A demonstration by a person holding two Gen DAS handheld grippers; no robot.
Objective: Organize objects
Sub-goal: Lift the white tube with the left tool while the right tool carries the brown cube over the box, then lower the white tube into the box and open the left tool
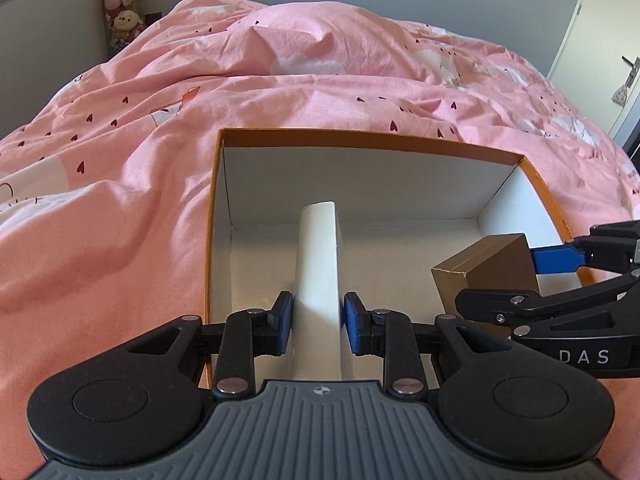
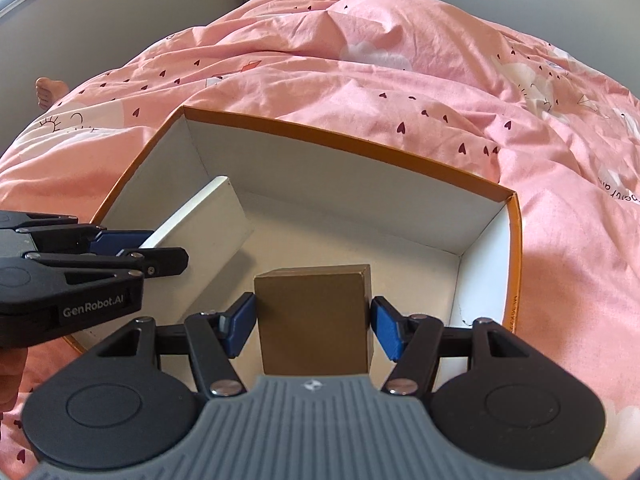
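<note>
An open orange box with a white inside (image 1: 216,208) (image 2: 514,264) lies on a pink bed. My left gripper (image 1: 318,322) is shut on a long white box (image 1: 318,264), held inside the orange box near its left part; it also shows in the right wrist view (image 2: 208,220). My right gripper (image 2: 314,322) is shut on a brown cardboard box (image 2: 314,316), held inside the orange box at its right part. The brown box (image 1: 488,268) and the right gripper (image 1: 532,280) show at the right of the left wrist view. The left gripper (image 2: 132,248) shows at the left of the right wrist view.
A rumpled pink duvet with hearts (image 1: 280,92) (image 2: 400,76) covers the bed around the orange box. Plush toys (image 1: 122,4) hang in the far corner. A door with a handle (image 1: 624,76) stands at the right. A bare foot (image 2: 48,90) shows at the left.
</note>
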